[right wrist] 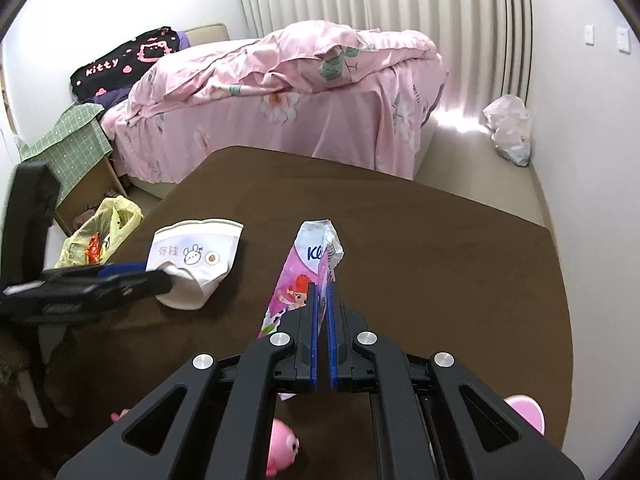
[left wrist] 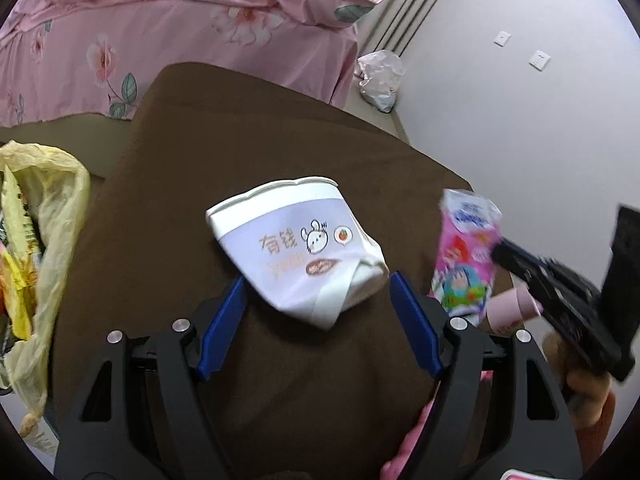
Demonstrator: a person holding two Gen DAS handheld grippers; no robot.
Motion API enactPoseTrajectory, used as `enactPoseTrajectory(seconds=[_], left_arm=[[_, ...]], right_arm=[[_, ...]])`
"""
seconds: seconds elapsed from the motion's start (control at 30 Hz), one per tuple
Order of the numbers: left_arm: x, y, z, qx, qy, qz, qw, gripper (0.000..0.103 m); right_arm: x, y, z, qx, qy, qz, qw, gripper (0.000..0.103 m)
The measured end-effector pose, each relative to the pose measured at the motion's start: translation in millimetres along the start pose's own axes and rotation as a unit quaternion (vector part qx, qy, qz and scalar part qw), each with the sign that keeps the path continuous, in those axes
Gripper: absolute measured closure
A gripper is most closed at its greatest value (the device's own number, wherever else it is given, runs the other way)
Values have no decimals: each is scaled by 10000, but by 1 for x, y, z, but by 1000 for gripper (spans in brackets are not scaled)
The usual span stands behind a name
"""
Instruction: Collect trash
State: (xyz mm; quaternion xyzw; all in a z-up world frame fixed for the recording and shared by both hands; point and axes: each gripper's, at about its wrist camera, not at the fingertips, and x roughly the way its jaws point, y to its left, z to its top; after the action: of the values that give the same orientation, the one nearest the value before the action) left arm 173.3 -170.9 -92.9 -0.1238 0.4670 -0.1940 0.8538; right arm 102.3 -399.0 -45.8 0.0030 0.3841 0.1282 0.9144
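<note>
A: Left edge first. A yellow plastic bag (left wrist: pixel 44 216) sits off the worktop's (left wrist: pixel 280 128) left side, mouth open, with snack wrappers inside. Judged to be the collection bag; some trash looks already gathered.

B: Next, the left tongs (left wrist: pixel 316 292)?

A: Spread wide, holding nothing. They straddle the bottom of a crushed paper cup (left wrist: pixel 296 248) lying on its side on the brown worktop. From the right wrist view the blue pads (right wrist: pixel 120 269) sit right at the cup's bottom; contact cannot be confirmed. Cup not yet picked up.

B: And to the right?

A: The right tongs (right wrist: pixel 323 300) are clamped on a pink tissue packet (right wrist: pixel 308 276) with a cartoon print, held upright, apparently lifted off the worktop. So that item is in hand but not yet bagged.

B: Remaining work?

A: Judgement only: carry the packet across to the yellow bag, close on the cup and bag it too. Pink toys (right wrist: pixel 282 446) near the worktop's near edge; unclear whether they count as trash. A white plastic bag (right wrist: pixel 508 128) lies on the floor by the far wall, well apart.
</note>
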Motion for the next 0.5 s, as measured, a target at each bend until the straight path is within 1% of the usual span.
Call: enactPoseTrajectory(seconds=[0.07, 0.17, 0.23, 0.27, 0.33, 0.37, 0.4, 0.43, 0.5], left_arm=[[3, 0, 2, -56, -14, 42, 10000, 34], [0, -1, 3, 44, -150, 185, 9997, 34], [-2, 0, 5, 164, -249, 361, 9989, 34], [-5, 2, 6, 246, -347, 526, 9977, 34], [-9, 4, 9, 316, -490, 761, 9954, 34], [-12, 7, 10, 324, -567, 896, 9938, 34], [-14, 9, 11, 308, -594, 895, 9937, 34], [-16, 11, 11, 273, -610, 838, 9942, 34], [-19, 15, 8, 139, -585, 492, 9970, 33]], right_arm=[[-2, 0, -4, -43, -84, -37, 9999, 98], [0, -4, -9, 26, -46, -87, 9999, 97], [3, -6, -11, 124, -26, -121, 9998, 96], [6, -7, -13, 206, 1, -134, 9997, 95], [8, -9, -17, 325, -15, -58, 9995, 81], [9, -9, -19, 373, -22, -2, 9993, 65], [10, -9, -21, 440, -31, 89, 9990, 57], [11, -10, -24, 510, -24, 182, 9985, 57], [11, -8, -28, 564, -26, 183, 9982, 57]])
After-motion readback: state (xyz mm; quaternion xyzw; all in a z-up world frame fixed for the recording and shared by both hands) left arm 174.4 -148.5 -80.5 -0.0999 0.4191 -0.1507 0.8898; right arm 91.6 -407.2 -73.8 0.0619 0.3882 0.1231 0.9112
